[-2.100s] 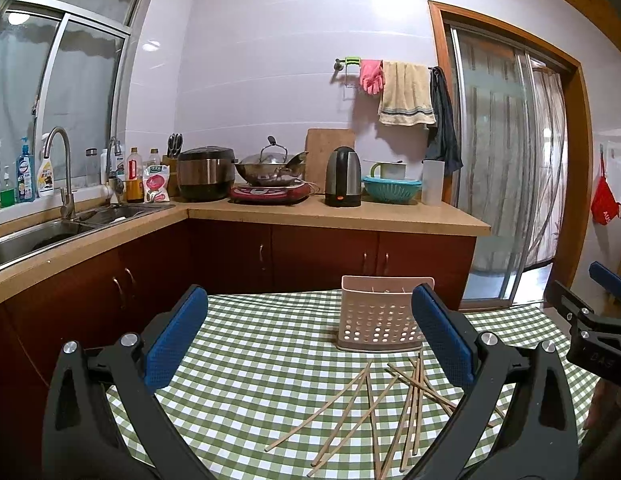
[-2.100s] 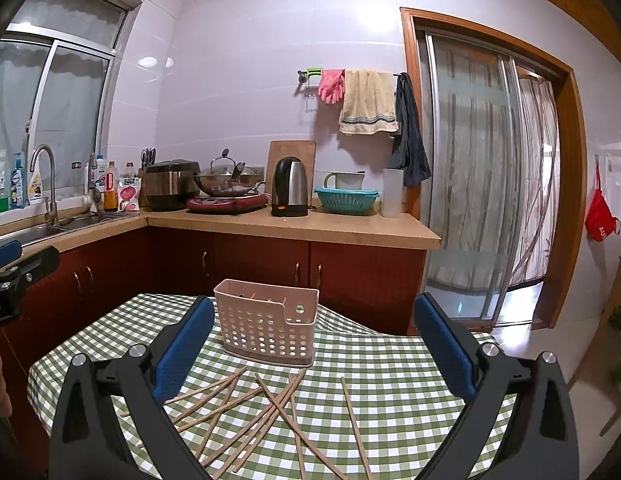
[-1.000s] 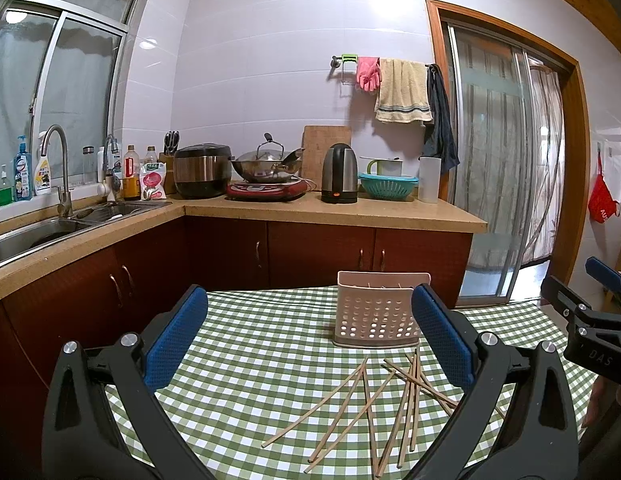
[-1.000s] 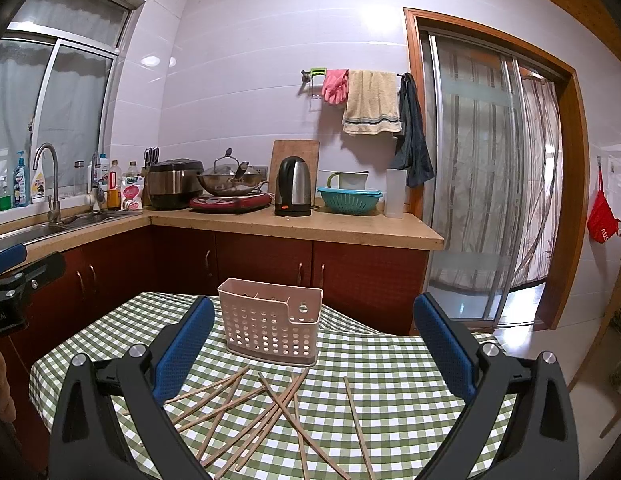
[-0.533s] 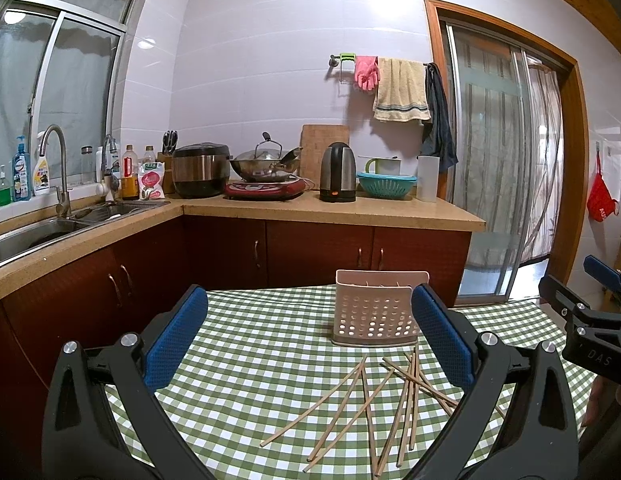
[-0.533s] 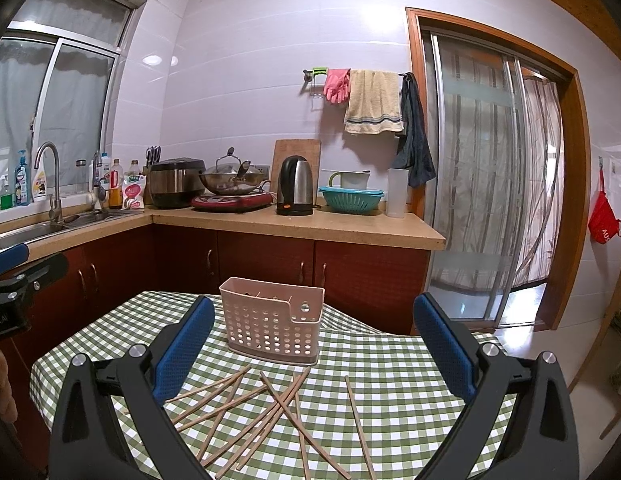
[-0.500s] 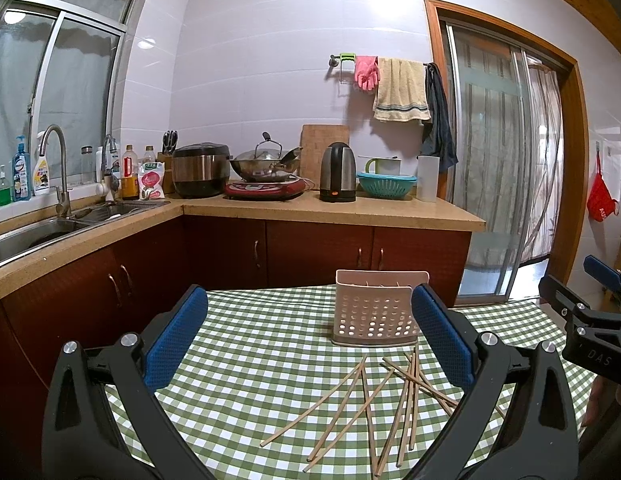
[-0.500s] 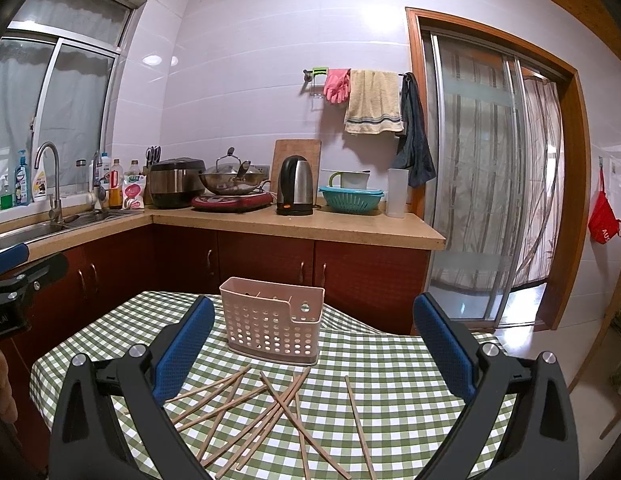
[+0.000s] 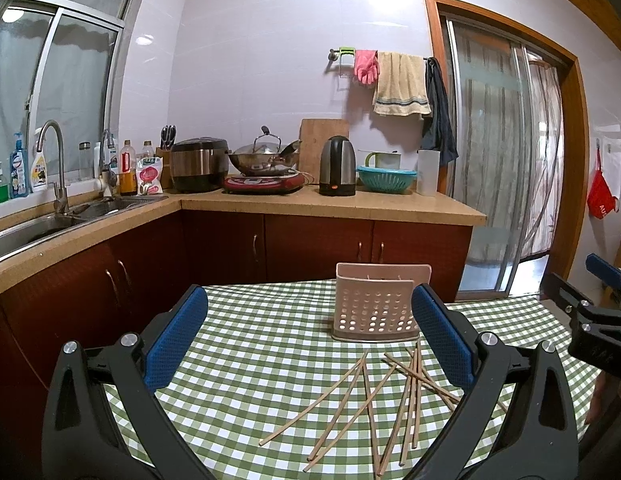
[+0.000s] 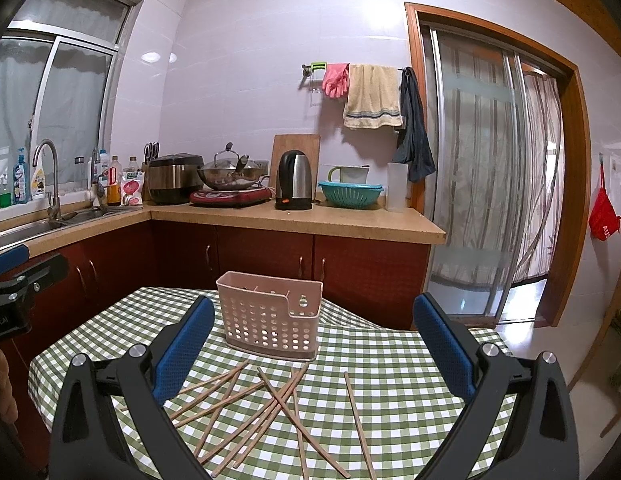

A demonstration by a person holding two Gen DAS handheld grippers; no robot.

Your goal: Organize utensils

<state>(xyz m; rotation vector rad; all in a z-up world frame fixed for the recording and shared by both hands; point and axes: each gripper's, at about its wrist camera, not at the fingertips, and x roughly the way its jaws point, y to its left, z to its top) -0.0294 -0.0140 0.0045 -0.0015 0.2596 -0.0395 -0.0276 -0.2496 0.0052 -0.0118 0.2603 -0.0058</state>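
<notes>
A: Both wide open, empty: left tongs [image 9: 308,340], right tongs [image 10: 312,342]. Chopsticks [image 10: 270,404] scattered on the checked table [image 10: 390,364], just near of the pink basket [image 10: 270,316].

B: Handling?

A: Thin, stiff, light, likely roll. Pinch one mid-length, lone right one [image 10: 356,420] first.

table [image 9: 246,360] covered by green-and-white checked cloth [image 10: 390,380], cloth rumpled into ridge at far right edge. pink perforated basket [image 10: 270,330] stands upright on cloth toward far side. wooden chopsticks [image 10: 270,404] lie loose on cloth just near of basket, scattered and crossing one another in fan, several overlapping. one chopstick [image 10: 356,412] lies apart to right of pile, pointing near to far. in left view same pile [image 9: 390,392] sits right of centre.
</notes>
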